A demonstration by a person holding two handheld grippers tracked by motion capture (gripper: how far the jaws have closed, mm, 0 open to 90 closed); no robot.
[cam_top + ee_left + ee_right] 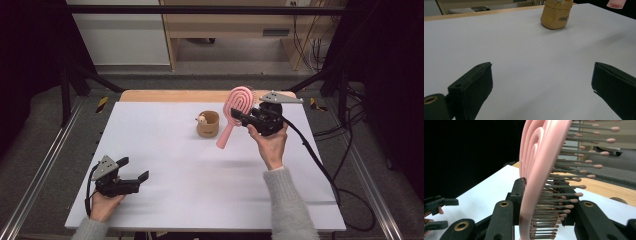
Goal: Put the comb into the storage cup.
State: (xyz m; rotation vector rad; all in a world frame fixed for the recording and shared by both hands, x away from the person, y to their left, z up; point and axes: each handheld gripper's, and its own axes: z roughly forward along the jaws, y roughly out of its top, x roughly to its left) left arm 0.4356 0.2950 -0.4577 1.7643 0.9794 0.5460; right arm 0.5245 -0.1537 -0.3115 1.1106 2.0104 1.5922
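A pink hairbrush (pixel 234 112) hangs above the white table (pixel 175 160), head up and handle slanting down to the left. My right gripper (pixel 246 118) is shut on it near the base of the head; in the right gripper view the pink hairbrush (pixel 541 170) stands between the jaws, bristles to the right. A tan cup (pixel 208 124) with a small figure on its rim stands just left of the handle; the tan cup (pixel 556 15) also appears far off in the left gripper view. My left gripper (pixel 134 170) rests open at the table's front left, nothing between its jaws.
A wooden strip (pixel 175 95) runs along the table's far edge. Black frame bars and cables (pixel 345 195) flank the table on both sides. The other hand's gripper (pixel 436 212) shows small at the lower left of the right gripper view.
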